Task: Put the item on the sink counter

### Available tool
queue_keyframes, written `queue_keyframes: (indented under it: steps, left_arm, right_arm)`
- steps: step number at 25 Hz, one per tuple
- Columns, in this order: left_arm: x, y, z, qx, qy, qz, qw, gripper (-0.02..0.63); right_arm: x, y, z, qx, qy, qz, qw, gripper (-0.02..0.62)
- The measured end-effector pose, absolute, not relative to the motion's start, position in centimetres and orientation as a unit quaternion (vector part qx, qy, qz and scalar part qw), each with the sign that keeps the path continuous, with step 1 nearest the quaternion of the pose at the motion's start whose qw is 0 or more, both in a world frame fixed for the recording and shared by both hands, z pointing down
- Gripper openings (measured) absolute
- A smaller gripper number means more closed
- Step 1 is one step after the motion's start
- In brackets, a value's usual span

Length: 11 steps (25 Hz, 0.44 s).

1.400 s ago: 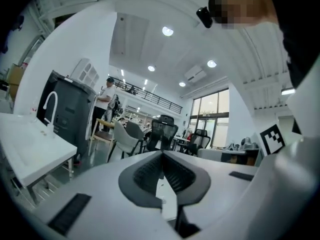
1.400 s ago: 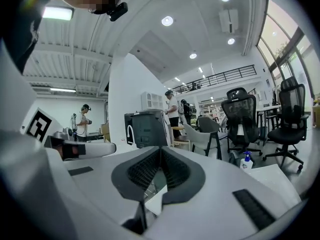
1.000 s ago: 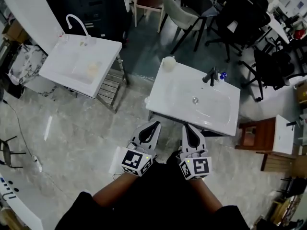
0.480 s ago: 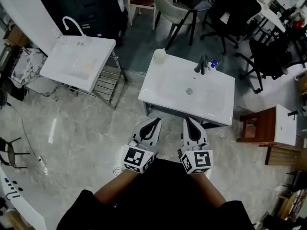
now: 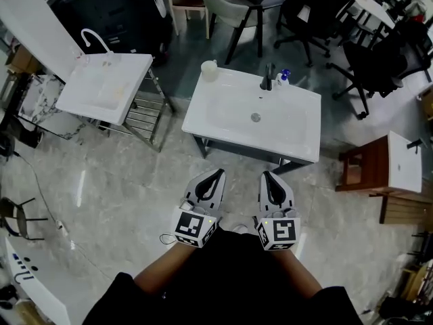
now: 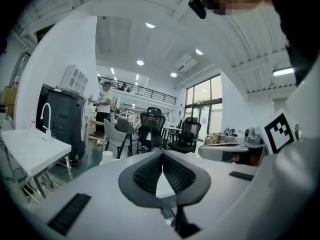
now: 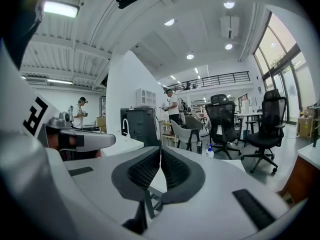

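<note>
The white sink counter with its basin stands ahead of me in the head view. A dark faucet rises at its far edge. On its far left corner sits a small white cup, which also shows in the left gripper view as the cup. My left gripper and right gripper are side by side, short of the counter's near edge. Both are shut with nothing between the pads, as the left gripper and the right gripper show in their own views.
A blue-capped bottle stands beside the faucet. A second white sink on a metal frame is at the left. Chairs and office chairs stand behind, and a wooden stand at the right. A person stands far off.
In the head view the sink counter has slid up and to the left, and the gap between it and my grippers has widened. Both grippers stay shut and side by side.
</note>
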<state>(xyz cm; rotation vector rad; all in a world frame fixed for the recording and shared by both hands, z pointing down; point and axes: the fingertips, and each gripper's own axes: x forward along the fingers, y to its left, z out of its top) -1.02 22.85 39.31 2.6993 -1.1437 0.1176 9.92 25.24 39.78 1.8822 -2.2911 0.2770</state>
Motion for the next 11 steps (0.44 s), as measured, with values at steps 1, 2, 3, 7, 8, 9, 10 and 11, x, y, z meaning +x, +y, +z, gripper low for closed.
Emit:
queue_keyframes:
  steps: [1, 2, 3, 7, 8, 9, 10, 11]
  left_arm:
    - [-0.4, 23.6, 39.1, 0.916, -0.386, 0.043, 0.098, 0.017]
    - [0.1, 24.3, 39.0, 0.917, -0.385, 0.046, 0.092, 0.016]
    - [0.6, 24.9, 38.9, 0.918, -0.384, 0.048, 0.088, 0.016]
    - [2.1, 27.6, 38.6, 0.918, -0.385, 0.05, 0.087, 0.015]
    - [2.5, 28.3, 38.5, 0.918, -0.385, 0.049, 0.086, 0.017]
    - [2.8, 29.1, 38.5, 0.917, -0.386, 0.047, 0.085, 0.016]
    - [3.1, 29.9, 38.4, 0.917, -0.387, 0.045, 0.084, 0.016]
    - [3.3, 30.7, 38.4, 0.917, -0.388, 0.043, 0.084, 0.016]
  right_arm:
    - [10.1, 25.8, 39.7, 0.625, -0.771, 0.086, 0.085, 0.032]
    - [10.3, 26.4, 39.6, 0.619, -0.776, 0.078, 0.087, 0.032]
    - [10.5, 26.9, 39.5, 0.616, -0.779, 0.073, 0.088, 0.032]
    - [11.7, 29.3, 39.0, 0.618, -0.779, 0.075, 0.078, 0.032]
    - [12.0, 30.0, 39.0, 0.618, -0.779, 0.077, 0.075, 0.032]
    - [12.3, 30.8, 39.1, 0.618, -0.779, 0.078, 0.074, 0.032]
    - [12.5, 31.5, 39.2, 0.617, -0.78, 0.079, 0.073, 0.032]
    - [12.7, 32.3, 39.3, 0.616, -0.78, 0.08, 0.072, 0.032]
